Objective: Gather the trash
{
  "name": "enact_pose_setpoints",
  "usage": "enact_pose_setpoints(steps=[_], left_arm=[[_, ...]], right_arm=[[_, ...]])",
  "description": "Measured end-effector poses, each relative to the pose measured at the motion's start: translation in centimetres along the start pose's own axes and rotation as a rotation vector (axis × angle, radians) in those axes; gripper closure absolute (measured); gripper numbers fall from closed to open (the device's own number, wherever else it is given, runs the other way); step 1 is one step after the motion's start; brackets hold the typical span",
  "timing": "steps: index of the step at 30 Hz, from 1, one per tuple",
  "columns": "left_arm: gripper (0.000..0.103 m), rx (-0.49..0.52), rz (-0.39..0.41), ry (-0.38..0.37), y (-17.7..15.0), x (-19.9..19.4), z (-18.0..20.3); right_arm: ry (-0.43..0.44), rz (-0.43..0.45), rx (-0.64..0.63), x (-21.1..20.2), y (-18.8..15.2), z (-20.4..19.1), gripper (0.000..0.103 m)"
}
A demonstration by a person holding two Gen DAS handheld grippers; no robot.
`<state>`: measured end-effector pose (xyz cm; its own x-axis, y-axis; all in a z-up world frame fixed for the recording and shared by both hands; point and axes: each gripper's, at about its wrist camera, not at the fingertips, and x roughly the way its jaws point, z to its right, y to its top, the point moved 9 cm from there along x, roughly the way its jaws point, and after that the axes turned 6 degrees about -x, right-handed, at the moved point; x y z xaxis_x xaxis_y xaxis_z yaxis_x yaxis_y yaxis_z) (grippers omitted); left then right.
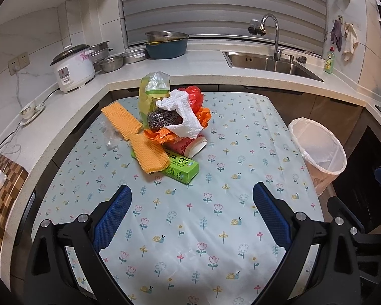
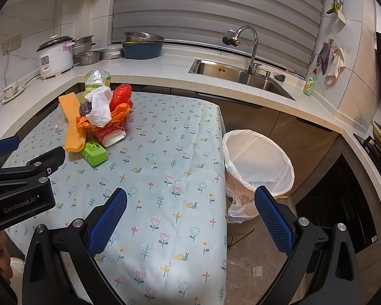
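Observation:
A heap of trash lies on the far part of the flowered tablecloth (image 1: 190, 216): a crumpled white paper towel (image 1: 183, 114) over a steel scourer (image 1: 162, 119), orange mesh strips (image 1: 149, 152), a green box (image 1: 183, 169), a red bag (image 1: 195, 96) and a yellow-green packet (image 1: 152, 89). The same white paper towel (image 2: 99, 108) and green box (image 2: 94, 151) show in the right wrist view. A bin lined with a white bag (image 2: 256, 162) stands beside the table's right edge. My left gripper (image 1: 191, 193) is open over the cloth, short of the heap. My right gripper (image 2: 190, 198) is open above the table edge.
A counter runs round the back with a rice cooker (image 1: 72, 67), steel bowls, a blue basin (image 1: 166, 47), a sink (image 1: 269, 62) with tap and a dish-soap bottle (image 1: 329, 61). A dark oven front (image 2: 343, 190) stands right of the bin. A hand shows at lower left in the right wrist view.

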<state>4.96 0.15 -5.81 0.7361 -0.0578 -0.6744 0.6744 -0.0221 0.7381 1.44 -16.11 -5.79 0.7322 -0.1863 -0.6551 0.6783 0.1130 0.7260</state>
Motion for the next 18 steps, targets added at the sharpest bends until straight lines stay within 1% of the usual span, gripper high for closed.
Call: enact_pose_setpoints(steps=[4,9,14,18], left_arm=[[0.011,-0.006,-0.013,-0.01,0.1,0.5,-0.3],[0.011,-0.029,-0.028,-0.01,0.5,1.6,-1.7],[0.011,-0.032,-0.014,-0.006,1.6,2.5,-3.4],[0.011,-0.035,-0.015,-0.007,3.1,3.8,-4.8]], right_arm=[[-0.013,0.0,0.012,0.3,0.2,0.2,0.007],[-0.016,0.009,0.029,0.8,1.1,0.1,0.007],[0.0,0.032,0.027,1.9,3.0,-1.0,0.007],[0.033,0.051,0.025,3.4,5.0,-2.5,0.007]])
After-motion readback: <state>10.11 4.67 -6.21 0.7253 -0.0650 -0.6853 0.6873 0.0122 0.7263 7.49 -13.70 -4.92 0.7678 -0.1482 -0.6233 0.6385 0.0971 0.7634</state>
